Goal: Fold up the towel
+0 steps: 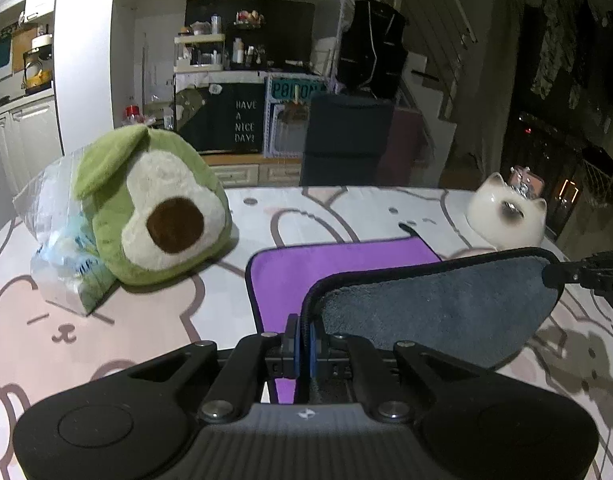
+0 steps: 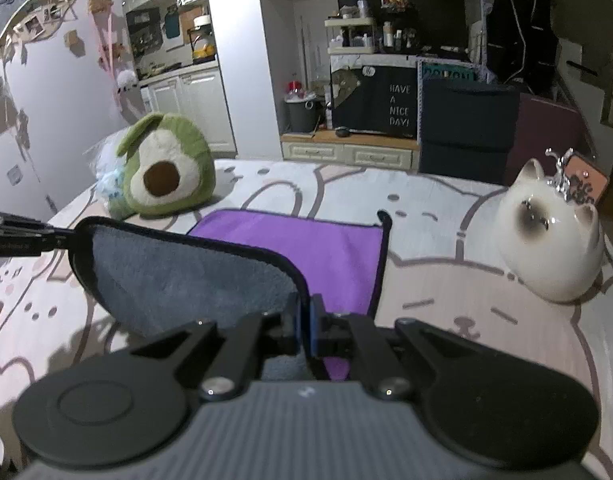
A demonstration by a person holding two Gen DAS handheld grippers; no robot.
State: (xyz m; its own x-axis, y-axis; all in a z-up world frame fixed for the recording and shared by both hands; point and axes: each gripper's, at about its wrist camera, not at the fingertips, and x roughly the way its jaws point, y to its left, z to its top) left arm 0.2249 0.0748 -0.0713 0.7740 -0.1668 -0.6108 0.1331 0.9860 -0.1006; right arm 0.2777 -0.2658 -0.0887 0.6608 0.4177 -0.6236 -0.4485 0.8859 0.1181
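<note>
The towel [image 1: 338,268] is purple on one face and grey on the other, with a dark hem. Its far part lies flat on the cartoon-print table. Its near edge is lifted, so the grey underside [image 1: 434,304] faces me. My left gripper [image 1: 305,340] is shut on the near left corner. My right gripper [image 2: 305,330] is shut on the near right corner; its tip also shows in the left wrist view [image 1: 574,274]. In the right wrist view the towel [image 2: 306,240] shows purple behind the raised grey flap [image 2: 186,276], with the left gripper's tip [image 2: 30,240] at the far corner.
A green avocado plush [image 1: 154,208] and a clear plastic bag [image 1: 62,248] lie at the far left of the table. A white ceramic cat [image 2: 550,248] stands at the far right. Behind the table are a dark chair [image 1: 346,140] and shelves.
</note>
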